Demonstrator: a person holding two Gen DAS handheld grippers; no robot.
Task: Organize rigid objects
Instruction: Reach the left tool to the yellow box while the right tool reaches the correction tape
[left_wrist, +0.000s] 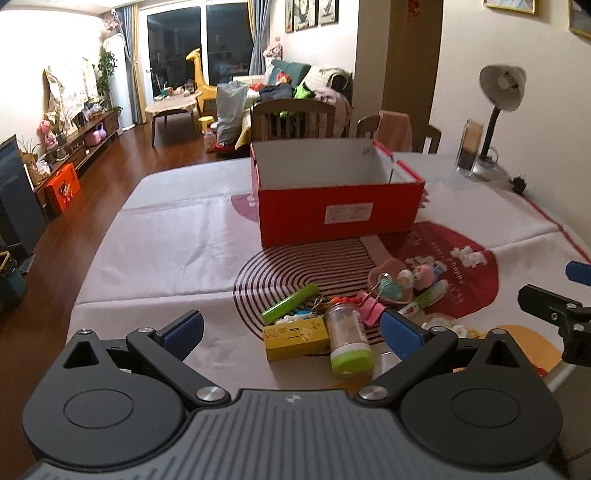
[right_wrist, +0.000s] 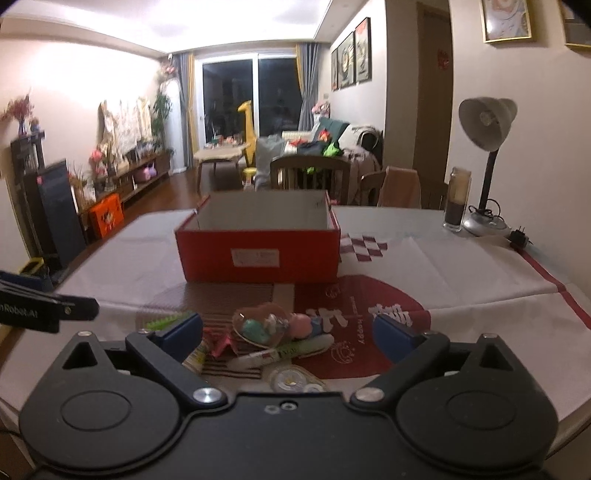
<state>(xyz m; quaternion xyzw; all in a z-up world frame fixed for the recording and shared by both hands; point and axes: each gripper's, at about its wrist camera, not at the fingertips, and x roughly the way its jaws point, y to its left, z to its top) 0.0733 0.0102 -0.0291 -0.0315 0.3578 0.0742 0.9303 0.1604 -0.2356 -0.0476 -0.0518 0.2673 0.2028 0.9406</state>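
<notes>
An open red box (left_wrist: 338, 206) (right_wrist: 258, 254) stands empty in the middle of the table. In front of it lies a pile of small things: a green tube (left_wrist: 290, 303), a yellow carton (left_wrist: 295, 338), a clear jar with a green lid (left_wrist: 347, 341), a pink clip (left_wrist: 369, 312) and a pink heart-shaped dish (left_wrist: 391, 286) (right_wrist: 260, 325) with small toys. A white and green pen (right_wrist: 280, 352) lies near the dish. My left gripper (left_wrist: 291, 332) is open above the carton and jar. My right gripper (right_wrist: 288, 334) is open over the dish, touching nothing.
A desk lamp (right_wrist: 484, 158) with its cord, a tall glass jar (right_wrist: 458, 199) and a black plug (right_wrist: 519, 236) stand at the table's far right. Wooden chairs (left_wrist: 291, 118) stand behind the far edge. The patterned tablecloth (left_wrist: 177, 236) covers the table.
</notes>
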